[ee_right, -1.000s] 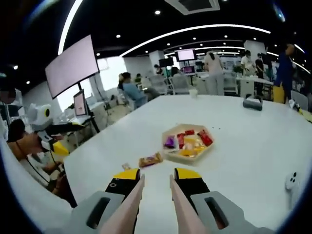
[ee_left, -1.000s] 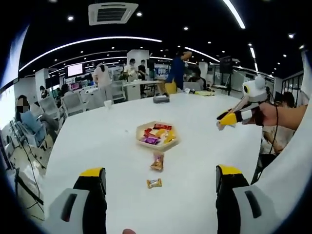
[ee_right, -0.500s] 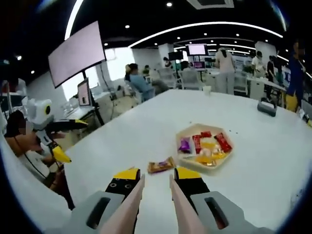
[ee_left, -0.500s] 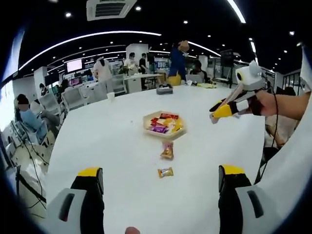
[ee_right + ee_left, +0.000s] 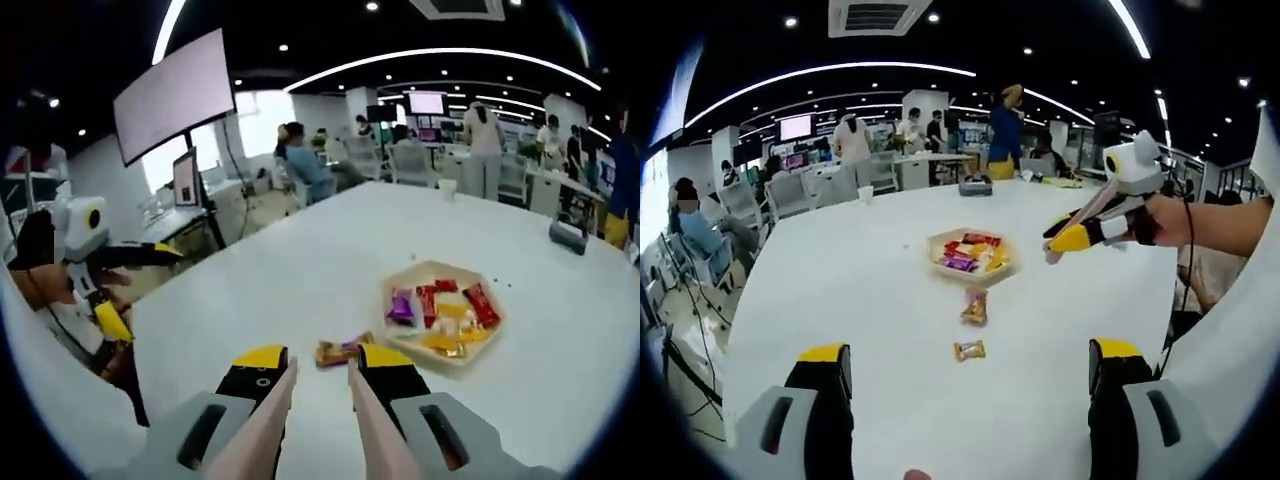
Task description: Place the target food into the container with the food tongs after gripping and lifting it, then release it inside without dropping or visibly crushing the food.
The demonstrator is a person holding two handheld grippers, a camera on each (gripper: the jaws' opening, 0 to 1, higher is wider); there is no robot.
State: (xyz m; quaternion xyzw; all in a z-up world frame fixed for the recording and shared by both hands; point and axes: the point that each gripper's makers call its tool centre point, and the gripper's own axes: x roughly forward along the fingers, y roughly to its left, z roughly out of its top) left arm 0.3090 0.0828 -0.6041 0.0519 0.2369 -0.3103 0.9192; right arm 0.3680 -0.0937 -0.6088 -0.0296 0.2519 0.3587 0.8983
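Note:
On the white table (image 5: 840, 300) a hexagonal wooden tray (image 5: 936, 262) (image 5: 436, 267) holds several wrapped snacks. An orange snack packet (image 5: 974, 306) (image 5: 343, 350) lies just in front of it, and a small wrapped candy (image 5: 968, 350) lies nearer. My right gripper (image 5: 320, 362) is shut on the food tongs (image 5: 268, 425), whose arms run along its jaws with a narrow gap; the packet sits just past their tips. In the left gripper view that right gripper (image 5: 1058, 235) hovers right of the tray. My left gripper (image 5: 968, 358) (image 5: 135, 290) stands wide open, holding nothing, back from the candy.
Several people and office chairs stand beyond the table's far edge. A dark box (image 5: 975, 186) and a white cup (image 5: 864, 195) rest near that edge. A large screen on a stand (image 5: 190, 95) rises left of the table. Bare tabletop surrounds the tray.
The right gripper with the tongs has moved in toward the orange packet and tray, which now sit closer to its tips. The left gripper stays open, only its view shifting a little.

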